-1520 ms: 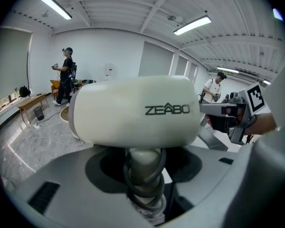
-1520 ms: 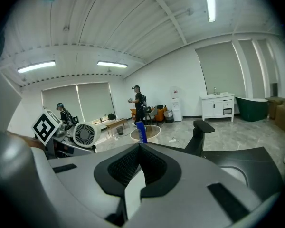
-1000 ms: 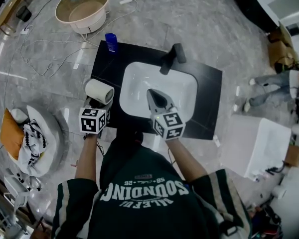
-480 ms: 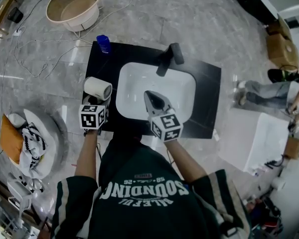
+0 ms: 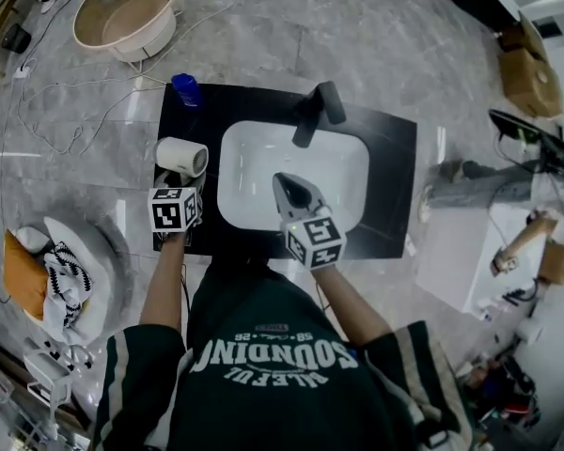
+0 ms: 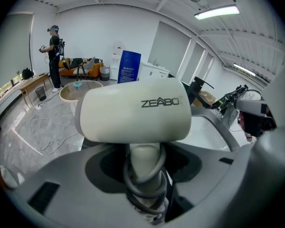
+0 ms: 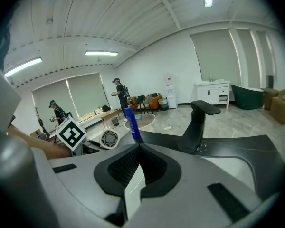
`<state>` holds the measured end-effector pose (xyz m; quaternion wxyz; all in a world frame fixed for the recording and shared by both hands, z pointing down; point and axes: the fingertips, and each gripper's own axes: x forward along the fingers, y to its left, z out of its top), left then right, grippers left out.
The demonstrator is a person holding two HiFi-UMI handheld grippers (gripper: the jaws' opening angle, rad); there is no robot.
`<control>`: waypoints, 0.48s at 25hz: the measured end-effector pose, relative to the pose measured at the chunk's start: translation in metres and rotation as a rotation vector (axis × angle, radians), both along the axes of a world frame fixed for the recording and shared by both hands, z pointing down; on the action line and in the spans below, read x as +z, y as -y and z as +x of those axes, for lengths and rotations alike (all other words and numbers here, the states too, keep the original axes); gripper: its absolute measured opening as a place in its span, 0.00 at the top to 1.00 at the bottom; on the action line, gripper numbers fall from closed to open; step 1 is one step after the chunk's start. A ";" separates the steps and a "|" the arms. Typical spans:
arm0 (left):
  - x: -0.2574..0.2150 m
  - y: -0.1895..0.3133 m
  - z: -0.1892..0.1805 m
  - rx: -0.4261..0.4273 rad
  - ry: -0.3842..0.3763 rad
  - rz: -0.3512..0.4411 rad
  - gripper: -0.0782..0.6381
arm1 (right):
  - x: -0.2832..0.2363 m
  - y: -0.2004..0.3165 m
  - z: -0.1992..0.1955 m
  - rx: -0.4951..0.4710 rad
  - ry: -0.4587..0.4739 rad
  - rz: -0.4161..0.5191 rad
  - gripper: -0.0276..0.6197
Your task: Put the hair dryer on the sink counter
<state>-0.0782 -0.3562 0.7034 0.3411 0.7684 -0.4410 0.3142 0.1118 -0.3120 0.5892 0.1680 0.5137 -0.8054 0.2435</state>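
A white hair dryer hangs over the left strip of the black sink counter, its barrel pointing right. My left gripper is shut on its handle. In the left gripper view the barrel fills the middle, and the handle, with the cord wound round it, sits between the jaws of the left gripper. My right gripper hovers shut over the white basin with nothing in it. In the right gripper view the right gripper points toward the hair dryer.
A black faucet stands behind the basin. A blue bottle is at the counter's back left corner. On the floor are cables, a round tub, a chair with clothes and a white cabinet.
My left gripper has carried the hair dryer a little farther back along the counter's left side, toward the blue bottle. The right gripper has stayed over the basin.
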 end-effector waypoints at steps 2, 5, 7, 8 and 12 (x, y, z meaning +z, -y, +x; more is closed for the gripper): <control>0.008 0.003 0.000 0.000 0.007 -0.017 0.59 | 0.003 0.000 0.001 0.009 -0.002 -0.005 0.96; 0.019 0.006 0.002 0.004 0.020 -0.045 0.59 | 0.007 0.000 0.005 0.023 -0.007 -0.016 0.96; 0.023 0.008 0.002 0.003 0.031 -0.061 0.59 | 0.009 0.001 0.008 0.031 -0.009 -0.021 0.96; 0.025 0.009 0.002 0.000 0.035 -0.068 0.59 | 0.009 0.001 0.009 0.035 -0.009 -0.023 0.96; 0.034 0.014 0.000 -0.017 0.052 -0.095 0.59 | 0.012 0.003 0.011 0.047 -0.007 -0.030 0.96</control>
